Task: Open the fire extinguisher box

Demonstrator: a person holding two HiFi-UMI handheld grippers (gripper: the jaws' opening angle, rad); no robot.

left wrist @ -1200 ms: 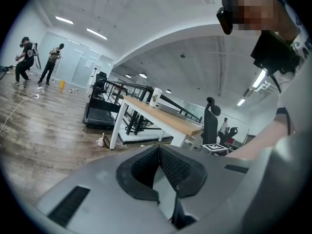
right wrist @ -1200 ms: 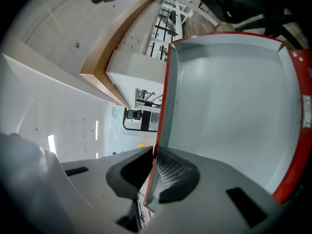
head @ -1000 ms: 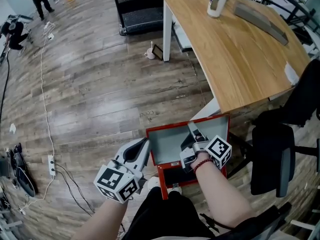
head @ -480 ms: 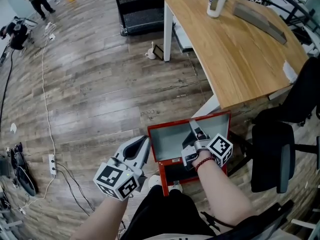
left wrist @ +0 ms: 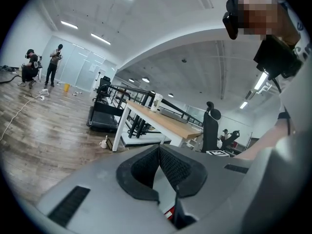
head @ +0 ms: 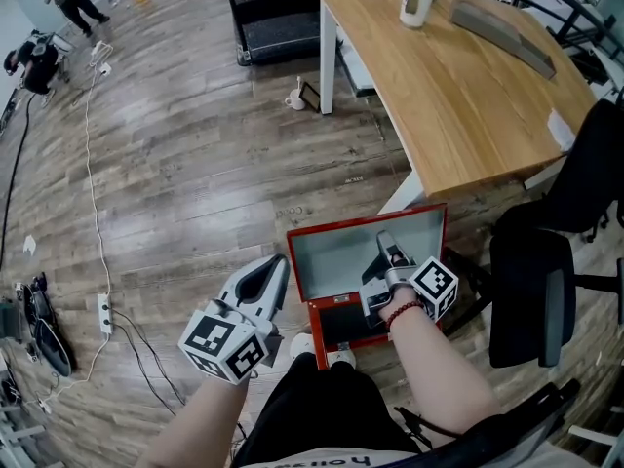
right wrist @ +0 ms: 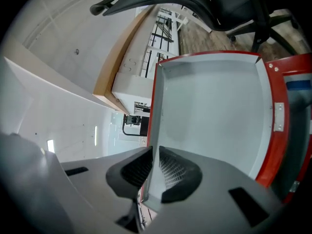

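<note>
Fire extinguisher box (head: 314,331), red with a pale grey inside, lies on the wooden floor (head: 195,164) at the person's feet, just near of the table (head: 468,96) corner and left of a black office chair (head: 531,300). Its lid (head: 336,261) stands swung up and away from us, so we judge the task nearly done.

The right claw (head: 386,244) is pinched almost shut on the lid's thin side edge. In the right gripper view the metal sheet runs between the ribbed pads (right wrist: 173,168). We judge that this grip props the lid open and steers it about its hinge. The left claw (head: 277,264) hovers just left of the box, its pads pressed together on nothing, clear of the lid's swing.

We cannot tell what the box holds. Its opening is dark, and the right hand and marker cube cover part of it. A shoe (head: 304,351) crowds its near corner, touching or overlapping, we cannot say which.
</note>
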